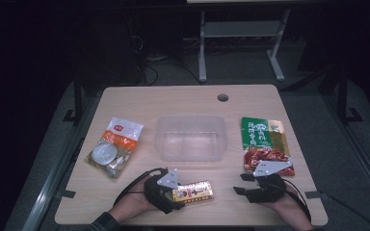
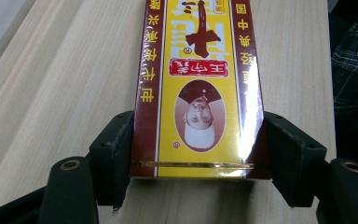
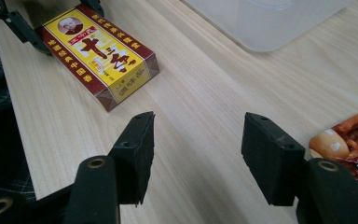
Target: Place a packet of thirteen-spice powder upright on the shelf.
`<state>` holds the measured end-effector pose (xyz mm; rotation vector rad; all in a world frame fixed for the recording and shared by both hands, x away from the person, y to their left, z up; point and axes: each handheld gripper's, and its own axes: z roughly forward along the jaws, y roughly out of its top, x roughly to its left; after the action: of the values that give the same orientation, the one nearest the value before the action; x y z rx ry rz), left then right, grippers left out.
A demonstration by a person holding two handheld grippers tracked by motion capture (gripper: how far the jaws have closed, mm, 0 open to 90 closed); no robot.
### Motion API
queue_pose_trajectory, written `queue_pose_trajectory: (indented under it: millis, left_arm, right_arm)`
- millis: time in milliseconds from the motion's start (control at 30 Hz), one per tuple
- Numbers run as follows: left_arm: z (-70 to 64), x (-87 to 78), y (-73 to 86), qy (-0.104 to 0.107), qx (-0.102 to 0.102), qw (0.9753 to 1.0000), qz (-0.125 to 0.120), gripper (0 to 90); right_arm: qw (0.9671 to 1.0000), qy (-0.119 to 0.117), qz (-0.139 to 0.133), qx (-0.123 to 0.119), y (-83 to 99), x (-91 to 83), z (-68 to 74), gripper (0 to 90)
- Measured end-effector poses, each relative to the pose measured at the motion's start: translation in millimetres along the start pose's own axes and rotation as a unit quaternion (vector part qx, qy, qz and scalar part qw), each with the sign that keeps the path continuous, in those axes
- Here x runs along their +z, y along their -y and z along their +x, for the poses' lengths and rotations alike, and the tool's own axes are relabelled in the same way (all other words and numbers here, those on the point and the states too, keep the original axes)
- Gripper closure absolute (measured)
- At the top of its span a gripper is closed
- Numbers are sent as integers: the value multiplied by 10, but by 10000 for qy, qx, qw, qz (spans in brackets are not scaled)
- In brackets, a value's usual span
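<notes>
A yellow and dark red box (image 1: 193, 191) with Chinese print lies flat near the table's front edge. My left gripper (image 1: 177, 194) is shut on its near end, and in the left gripper view both black jaws press the long sides of the box (image 2: 200, 93). My right gripper (image 1: 239, 184) stands open to the right of the box with nothing between its fingers. In the right gripper view, bare wood lies under the right gripper (image 3: 198, 140), and the box (image 3: 98, 51) sits at the upper left.
A clear plastic tub (image 1: 191, 138) sits mid-table, its corner (image 3: 270, 18) in the right gripper view. A green and red food packet (image 1: 265, 144) lies right of it, close to my right gripper. Another packet (image 1: 113, 147) lies at the left. A cable hole (image 1: 222, 97) is at the back.
</notes>
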<state>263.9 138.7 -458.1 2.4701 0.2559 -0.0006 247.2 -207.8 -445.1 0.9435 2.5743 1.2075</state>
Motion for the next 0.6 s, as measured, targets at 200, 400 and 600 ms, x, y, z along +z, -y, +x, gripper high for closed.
queue_pose_trajectory:
  millis: [200, 400, 600]
  left_arm:
    - [22, -49, -28, 38, 37, 10000, -4, 321]
    - [85, -114, -72, 42, -40, 10000, -54, 322]
    - [184, -215, -102, 27, -67, 9999, -131, 323]
  right_arm:
    - [10000, -27, 29, -24, 6, 0, 7, 430]
    - [10000, -81, 45, -17, 8, -5, 24, 425]
    - [9996, -266, 112, -14, 37, 23, 58, 410]
